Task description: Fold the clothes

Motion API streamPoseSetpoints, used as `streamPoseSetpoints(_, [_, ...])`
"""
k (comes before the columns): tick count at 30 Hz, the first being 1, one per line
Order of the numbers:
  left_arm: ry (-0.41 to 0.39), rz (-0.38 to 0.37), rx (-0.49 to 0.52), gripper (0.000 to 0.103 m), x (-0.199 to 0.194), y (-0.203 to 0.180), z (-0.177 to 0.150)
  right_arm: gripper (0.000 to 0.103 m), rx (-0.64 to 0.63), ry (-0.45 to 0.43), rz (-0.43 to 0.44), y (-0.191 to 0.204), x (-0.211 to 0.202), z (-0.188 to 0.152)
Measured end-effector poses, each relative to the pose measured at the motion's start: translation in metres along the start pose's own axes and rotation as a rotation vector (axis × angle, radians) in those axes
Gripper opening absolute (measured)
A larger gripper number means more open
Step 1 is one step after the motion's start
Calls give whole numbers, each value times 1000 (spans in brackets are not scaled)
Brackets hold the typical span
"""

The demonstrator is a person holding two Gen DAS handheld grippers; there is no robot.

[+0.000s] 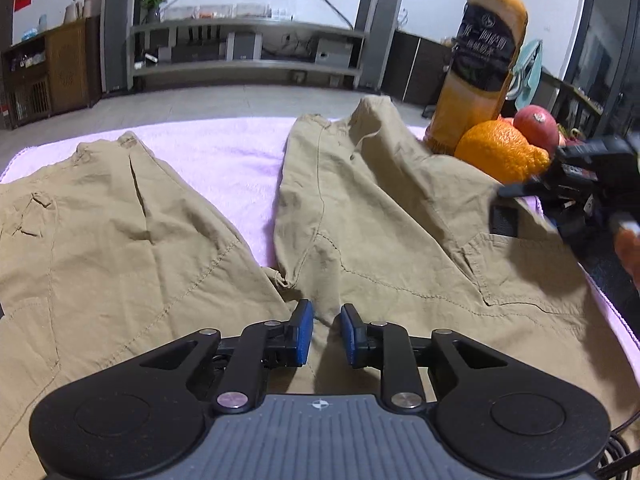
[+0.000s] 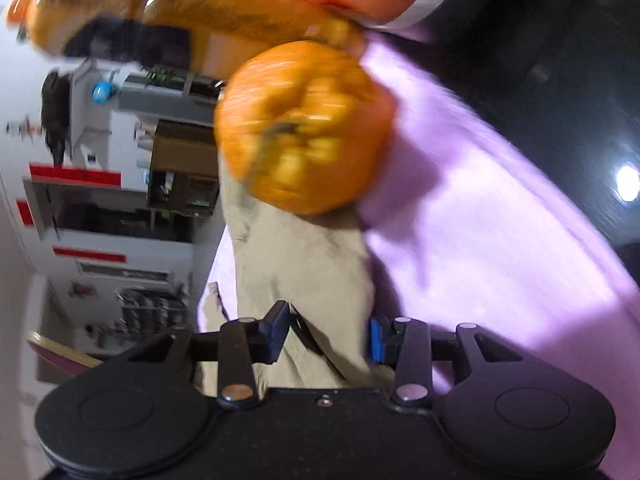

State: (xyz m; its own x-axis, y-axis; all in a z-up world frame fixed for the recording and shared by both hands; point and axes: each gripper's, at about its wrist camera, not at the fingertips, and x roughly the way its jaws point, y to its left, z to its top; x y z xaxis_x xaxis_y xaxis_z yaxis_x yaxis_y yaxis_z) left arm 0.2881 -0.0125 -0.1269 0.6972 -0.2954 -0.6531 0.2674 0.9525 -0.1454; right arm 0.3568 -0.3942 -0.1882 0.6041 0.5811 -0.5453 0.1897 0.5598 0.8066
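- On the pink towel (image 1: 224, 160) that covers the table lie the khaki trousers (image 1: 380, 216), spread flat, their two legs running away toward the far edge with a strip of towel bare between them.
- At the left, one leg lies rumpled, reaching the towel's far edge.
- In the middle, the left gripper (image 1: 325, 334) sits low over the crotch seam, its blue pads a narrow gap apart with nothing pinched between them.
- Further right, the other leg ends beside an orange drink bottle (image 1: 478, 64), a knobbly orange (image 1: 500, 152) and a red apple (image 1: 536, 122), all at the towel's far right corner.
- At the far right, the right gripper (image 2: 328, 338), turned on its side, has its pads spread wide with khaki cloth between them; blur hides whether they touch it.
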Motion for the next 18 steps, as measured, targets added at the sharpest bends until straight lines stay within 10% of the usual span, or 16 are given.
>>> streamPoseSetpoints(6, [-41,-13,-19,24,-1,2,-5,24,-594,-158,-117,123,3,-51])
streamPoseSetpoints(11, [-53,-29,-35,24,-1,5,-6,25,-971,-5,-251,176,52,-107])
streamPoseSetpoints(14, [-59,-46,-57,24,-2,10,-8,50,-912,-26,-271,180,46,-101])
streamPoseSetpoints(18, [-62,-66,-82,24,-1,14,-8,55,-560,-65,-206,156,34,-35])
